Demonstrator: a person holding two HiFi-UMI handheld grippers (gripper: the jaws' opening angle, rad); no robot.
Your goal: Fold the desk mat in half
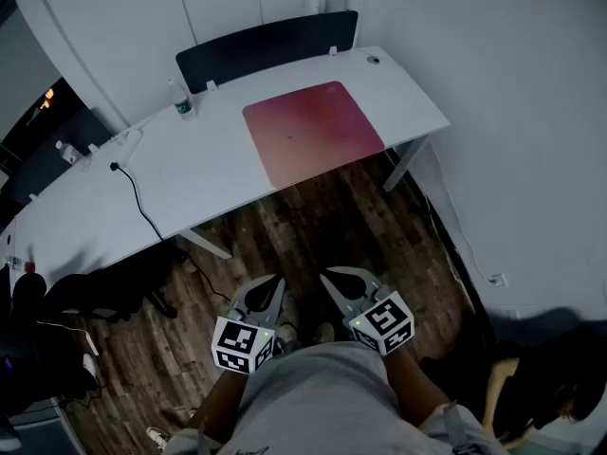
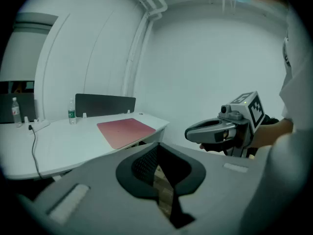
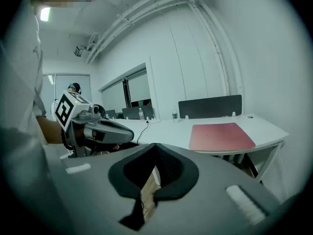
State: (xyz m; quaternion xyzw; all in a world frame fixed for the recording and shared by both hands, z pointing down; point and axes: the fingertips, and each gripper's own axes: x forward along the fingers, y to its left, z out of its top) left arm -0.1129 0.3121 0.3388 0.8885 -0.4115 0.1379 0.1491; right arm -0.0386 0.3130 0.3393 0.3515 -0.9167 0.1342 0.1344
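Okay, the desk mat lies flat and unfolded at the right end of the white surface, its near edge right at the front rim. It's reddish-pink, one single layer. The person stands back over the wooden floor, both tools held close to the body and well apart from the mat. Left gripper: fingers clenched together, nothing between them. Right gripper: the same, fingers clenched on nothing. The two sit side by side, tips aimed toward the surface and tilted a little down. Further left on the surface, a water bottle stands upright, and a black cable trails over the front edge.
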